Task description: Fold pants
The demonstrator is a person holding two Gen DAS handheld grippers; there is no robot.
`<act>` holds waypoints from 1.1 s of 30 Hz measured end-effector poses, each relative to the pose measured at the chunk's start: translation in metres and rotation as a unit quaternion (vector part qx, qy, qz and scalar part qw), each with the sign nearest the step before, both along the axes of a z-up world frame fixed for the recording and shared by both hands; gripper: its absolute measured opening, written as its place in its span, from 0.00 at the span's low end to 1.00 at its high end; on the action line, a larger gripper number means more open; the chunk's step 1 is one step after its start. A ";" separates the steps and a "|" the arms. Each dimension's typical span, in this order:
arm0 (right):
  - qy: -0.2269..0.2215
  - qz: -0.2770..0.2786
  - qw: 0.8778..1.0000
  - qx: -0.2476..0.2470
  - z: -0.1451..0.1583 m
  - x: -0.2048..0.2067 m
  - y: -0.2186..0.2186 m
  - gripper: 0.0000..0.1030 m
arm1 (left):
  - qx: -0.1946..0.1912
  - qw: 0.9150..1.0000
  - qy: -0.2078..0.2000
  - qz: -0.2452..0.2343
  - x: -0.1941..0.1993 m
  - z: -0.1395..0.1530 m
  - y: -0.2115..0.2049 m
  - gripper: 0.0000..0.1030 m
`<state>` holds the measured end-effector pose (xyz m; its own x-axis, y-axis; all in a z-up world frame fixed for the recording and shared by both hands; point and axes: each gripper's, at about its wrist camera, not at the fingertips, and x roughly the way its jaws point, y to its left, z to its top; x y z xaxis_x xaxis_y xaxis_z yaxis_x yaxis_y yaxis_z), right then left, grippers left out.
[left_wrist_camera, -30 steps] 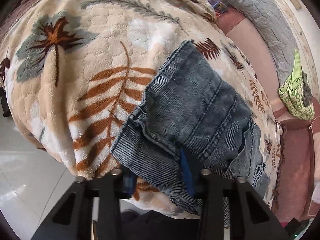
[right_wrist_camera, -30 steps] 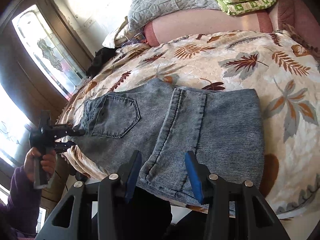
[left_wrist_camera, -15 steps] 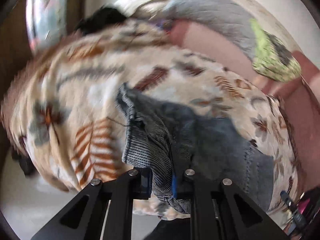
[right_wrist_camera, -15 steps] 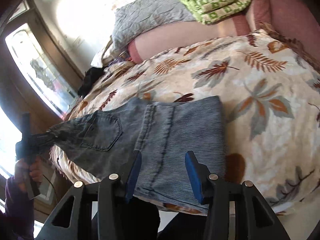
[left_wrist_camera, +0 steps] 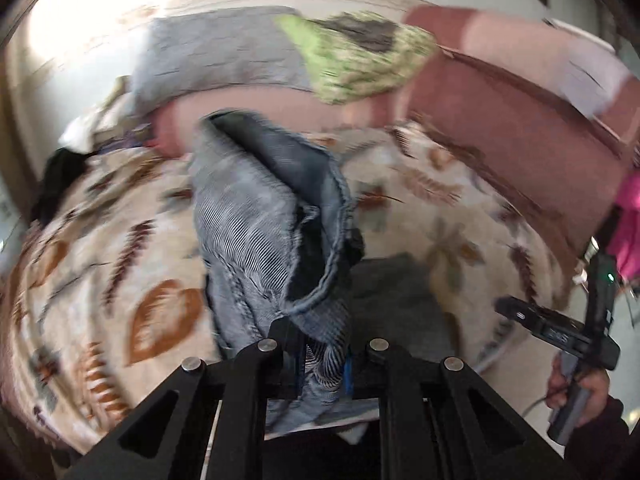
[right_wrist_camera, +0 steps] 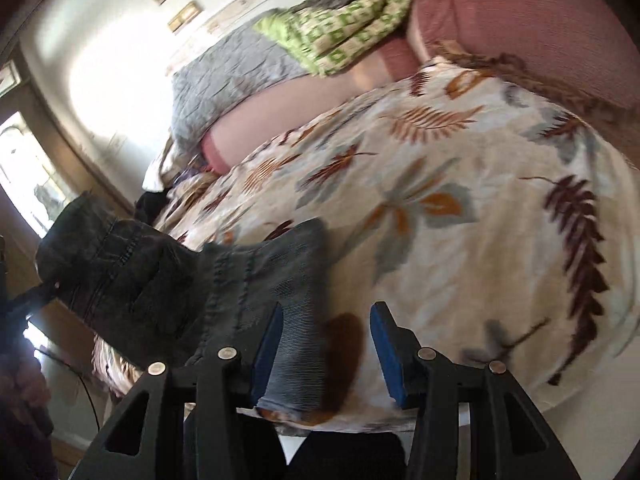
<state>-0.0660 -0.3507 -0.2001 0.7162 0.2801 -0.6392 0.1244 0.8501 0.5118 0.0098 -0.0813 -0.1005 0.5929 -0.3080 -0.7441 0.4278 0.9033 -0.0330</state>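
The blue-grey denim pants (left_wrist_camera: 264, 232) lie on a leaf-patterned blanket (left_wrist_camera: 112, 264) over a bed. My left gripper (left_wrist_camera: 322, 364) is shut on the waist end of the pants and holds it lifted, the cloth hanging bunched in front of the camera. In the right wrist view the raised waist end (right_wrist_camera: 116, 264) hangs dark at the left from the left gripper (right_wrist_camera: 28, 298). The other end of the pants (right_wrist_camera: 296, 320) rests on the blanket (right_wrist_camera: 440, 208). My right gripper (right_wrist_camera: 326, 350) is open, its left pad over that end. The right gripper also shows in the left wrist view (left_wrist_camera: 560, 332).
A grey quilted pillow (right_wrist_camera: 236, 80), a green patterned cloth (right_wrist_camera: 344, 24) and a dusty-red headboard cushion (right_wrist_camera: 528, 20) lie at the far side of the bed. A window (right_wrist_camera: 24, 168) stands at the left. The bed's near edge runs under both grippers.
My left gripper closed on the waist end and lifted it up off the blanket, swinging it toward the right. My right gripper stayed open and shifted right along the folded end.
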 end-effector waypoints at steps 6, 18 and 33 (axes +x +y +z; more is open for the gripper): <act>0.008 -0.031 0.999 0.010 -0.007 -0.009 -0.028 0.48 | 0.043 0.995 0.036 -0.084 -0.012 -0.067 -0.096 0.16; 0.016 0.007 1.000 0.019 -0.008 0.005 -0.016 0.48 | -0.023 0.995 -0.011 -0.095 -0.027 -0.023 -0.024 0.67; 0.010 0.100 0.993 -0.060 0.021 0.138 0.110 0.19 | 0.080 0.992 0.008 0.093 0.088 -0.074 0.033 0.67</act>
<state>0.0716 -0.2402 -0.1789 0.6404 0.3357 -0.6907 -0.0438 0.9139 0.4036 0.0978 -0.0487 -0.1750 0.6160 -0.0714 -0.7845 0.2531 0.9610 0.1112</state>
